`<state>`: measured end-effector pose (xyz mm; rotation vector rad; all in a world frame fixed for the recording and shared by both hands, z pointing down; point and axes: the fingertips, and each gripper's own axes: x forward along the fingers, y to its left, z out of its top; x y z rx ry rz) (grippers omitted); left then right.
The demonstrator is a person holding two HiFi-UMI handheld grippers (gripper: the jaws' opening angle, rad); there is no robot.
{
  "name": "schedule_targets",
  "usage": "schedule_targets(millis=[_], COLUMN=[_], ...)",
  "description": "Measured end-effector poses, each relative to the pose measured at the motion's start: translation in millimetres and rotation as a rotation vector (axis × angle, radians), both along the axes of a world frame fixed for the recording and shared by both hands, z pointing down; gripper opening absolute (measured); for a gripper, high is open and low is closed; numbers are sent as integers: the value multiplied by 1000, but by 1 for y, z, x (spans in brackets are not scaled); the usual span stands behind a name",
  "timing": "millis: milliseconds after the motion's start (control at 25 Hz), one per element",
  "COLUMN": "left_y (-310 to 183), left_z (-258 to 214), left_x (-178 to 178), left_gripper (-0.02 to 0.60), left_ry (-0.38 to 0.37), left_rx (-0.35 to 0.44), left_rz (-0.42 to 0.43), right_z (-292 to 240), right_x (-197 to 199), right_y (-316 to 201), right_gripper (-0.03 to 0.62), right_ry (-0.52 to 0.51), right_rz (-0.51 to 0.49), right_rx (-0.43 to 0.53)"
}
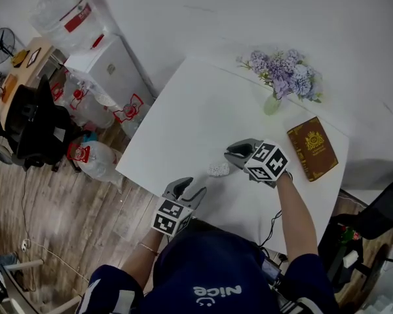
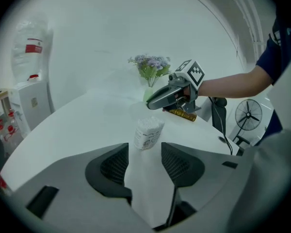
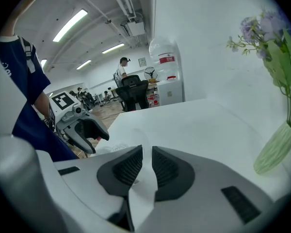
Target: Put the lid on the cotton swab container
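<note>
Jaws of the left gripper (image 2: 144, 148) stand apart and empty, the cotton swab container (image 2: 148, 132) upright on the white table (image 2: 87, 120) just beyond them, while only the right gripper (image 3: 146, 152) view shows its own jaws nearly together, nothing plainly between.

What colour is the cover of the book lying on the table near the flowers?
The book is reddish-brown with a gold emblem and border, shown best in the head view.

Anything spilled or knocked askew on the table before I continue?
Nothing stands out. The cotton swab container stands upright on the table, swab tips showing, no lid seen on it. The vase is upright, the book lies flat. I cannot make out the lid.
</note>
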<state>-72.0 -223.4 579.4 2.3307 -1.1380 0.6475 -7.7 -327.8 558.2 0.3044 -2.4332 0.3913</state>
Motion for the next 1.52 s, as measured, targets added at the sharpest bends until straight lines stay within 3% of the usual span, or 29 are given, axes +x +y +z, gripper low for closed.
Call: schedule_targets(millis=[80, 160, 440, 640, 1080, 1520], left_y=[-10, -23, -48, -51, -50, -48], left_z=[6, 12, 25, 36, 38, 38], left_x=[5, 9, 35, 48, 49, 49], left_gripper=[241, 241, 291, 268, 244, 244], left_ry=[-31, -56, -53, -107, -101, -79], left_rx=[12, 37, 35, 18, 38, 31], left_rz=[72, 134, 325, 434, 462, 411], right_z=[-1, -1, -2, -2, -9, -21], right_x=[-1, -1, -4, -5, -2, -1], right_y=[0, 0, -2, -3, 9, 40], right_gripper=[84, 84, 84, 84, 86, 86], right_ry=[4, 7, 2, -3, 19, 42], right_rz=[-5, -7, -5, 1, -33, -97], right_rx=[13, 22, 24, 15, 48, 84])
